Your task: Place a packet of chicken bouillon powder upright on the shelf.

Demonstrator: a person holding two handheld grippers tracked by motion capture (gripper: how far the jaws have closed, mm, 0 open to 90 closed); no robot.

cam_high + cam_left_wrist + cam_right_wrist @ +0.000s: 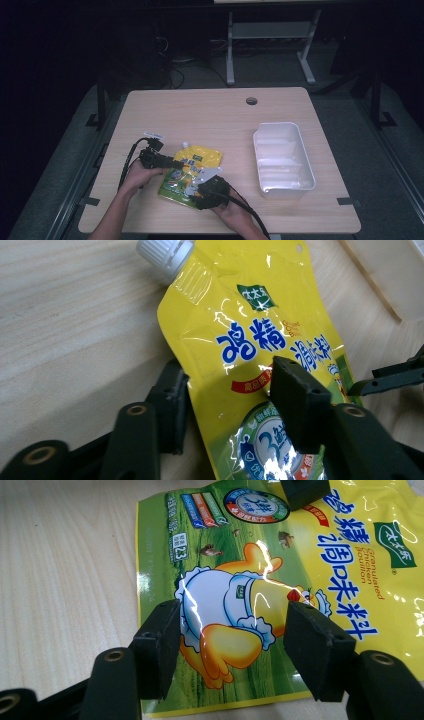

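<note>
I see a light wood table [220, 115] with rounded corners and a round cable hole [251, 101] near its far edge. It stands on a grey carpeted floor [345, 130]. Beyond it I make out a white desk frame [270, 32] with two legs and a shelf between them, and black cables [175, 75] lying on the floor to its left. The room is dark around the edges; the light falls mainly on the tabletop.
</note>
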